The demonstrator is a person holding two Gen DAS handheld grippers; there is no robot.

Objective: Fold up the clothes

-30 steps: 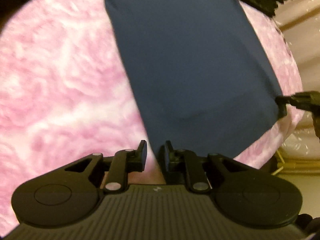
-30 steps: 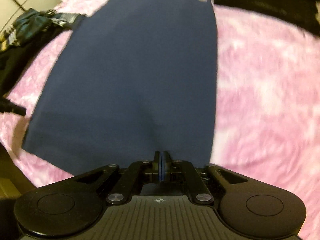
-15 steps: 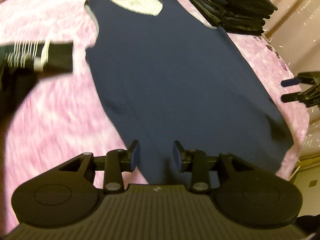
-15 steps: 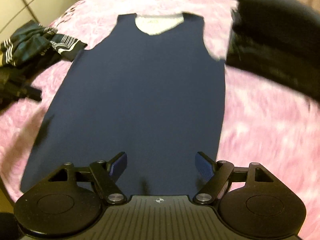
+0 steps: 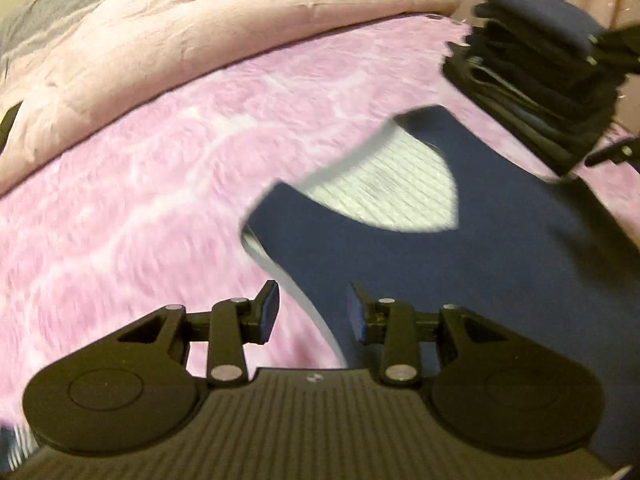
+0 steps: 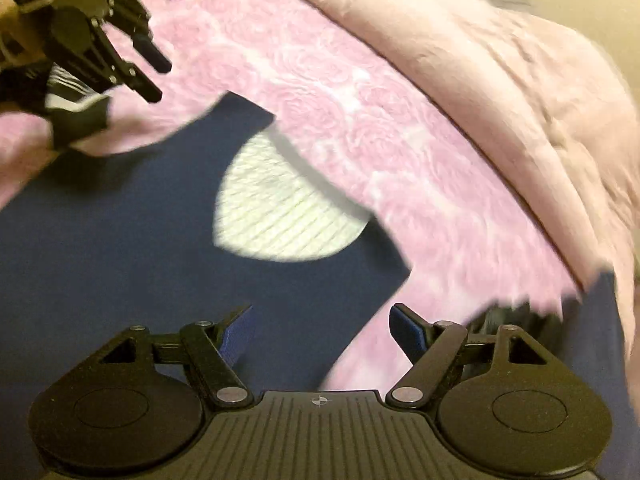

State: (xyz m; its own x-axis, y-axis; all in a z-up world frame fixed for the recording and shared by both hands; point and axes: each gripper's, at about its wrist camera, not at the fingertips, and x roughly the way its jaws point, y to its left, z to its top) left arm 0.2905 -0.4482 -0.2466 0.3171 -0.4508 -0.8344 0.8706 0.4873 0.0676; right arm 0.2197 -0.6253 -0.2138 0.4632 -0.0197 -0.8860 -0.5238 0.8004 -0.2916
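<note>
Both grippers moved hem to neckline of navy vest (image 5: 500, 264); fingers now wide, empty.

Pink rose-textured bedspread (image 5: 132, 184), pale pink quilt (image 5: 192, 28) bunched along its far edge — grey sheet (image 5: 60, 20) beyond

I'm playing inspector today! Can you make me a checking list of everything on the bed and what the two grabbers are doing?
Surface: fuzzy pink blanket covering the bed.
Job's things: navy tank top lying flat, its white inside showing at the neckline.
Clutter: stack of folded dark clothes beside the top's shoulder; striped dark garment on the other side.
Grippers: left gripper open, over the top's armhole edge, holding nothing; right gripper open, over the other shoulder, holding nothing.
Cables: nothing seen.
Surroundings: rumpled pale pink quilt behind the blanket; a pale wall beyond.
</note>
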